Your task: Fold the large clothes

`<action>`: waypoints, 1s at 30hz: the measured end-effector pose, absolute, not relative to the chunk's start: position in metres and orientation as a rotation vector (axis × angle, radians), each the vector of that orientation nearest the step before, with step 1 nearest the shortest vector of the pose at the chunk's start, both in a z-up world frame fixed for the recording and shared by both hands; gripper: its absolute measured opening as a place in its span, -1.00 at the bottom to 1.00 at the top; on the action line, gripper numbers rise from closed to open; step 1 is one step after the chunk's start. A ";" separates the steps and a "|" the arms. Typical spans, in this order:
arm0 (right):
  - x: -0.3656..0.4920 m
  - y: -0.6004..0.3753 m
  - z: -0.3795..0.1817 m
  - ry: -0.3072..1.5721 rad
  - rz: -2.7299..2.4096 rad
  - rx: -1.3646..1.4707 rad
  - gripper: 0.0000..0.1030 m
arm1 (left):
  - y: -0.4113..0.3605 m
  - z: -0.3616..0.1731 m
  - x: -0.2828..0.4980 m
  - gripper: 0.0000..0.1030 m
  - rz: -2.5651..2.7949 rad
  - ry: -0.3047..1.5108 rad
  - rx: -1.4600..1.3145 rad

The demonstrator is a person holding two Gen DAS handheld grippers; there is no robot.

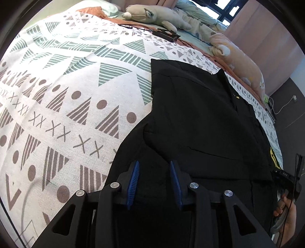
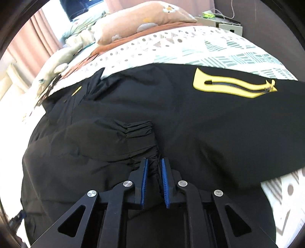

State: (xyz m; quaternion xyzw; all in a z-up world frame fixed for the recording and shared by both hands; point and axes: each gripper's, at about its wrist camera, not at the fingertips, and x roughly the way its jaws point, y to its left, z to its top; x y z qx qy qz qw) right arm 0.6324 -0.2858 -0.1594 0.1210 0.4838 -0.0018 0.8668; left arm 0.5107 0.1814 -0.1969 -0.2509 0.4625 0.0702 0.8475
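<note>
A large black jacket [image 1: 200, 118] lies spread on the bed, with a yellow-trimmed zip pocket [image 2: 232, 85] on its far right part. My left gripper [image 1: 154, 163] is low over the jacket's near left edge. Its blue pads [image 1: 133, 181] stand apart, with flat black cloth showing in the gap. My right gripper [image 2: 154, 159] is shut on bunched black cloth just below the gathered sleeve cuff [image 2: 140, 129], which lies on the jacket body. A hand [image 1: 286, 209] holding the right gripper shows at the right edge of the left wrist view.
The patterned white bedspread [image 1: 66, 99] stretches left of the jacket. A grey plush toy [image 1: 152, 15], a peach plush pillow [image 1: 238, 61] and a black device with cables [image 1: 165, 35] lie at the far side. A bedside table [image 2: 226, 22] stands beyond the bed.
</note>
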 end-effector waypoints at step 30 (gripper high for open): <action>0.564 -0.390 -0.101 0.810 -0.181 0.535 0.26 | 0.169 -0.122 0.483 0.61 0.059 0.724 -0.626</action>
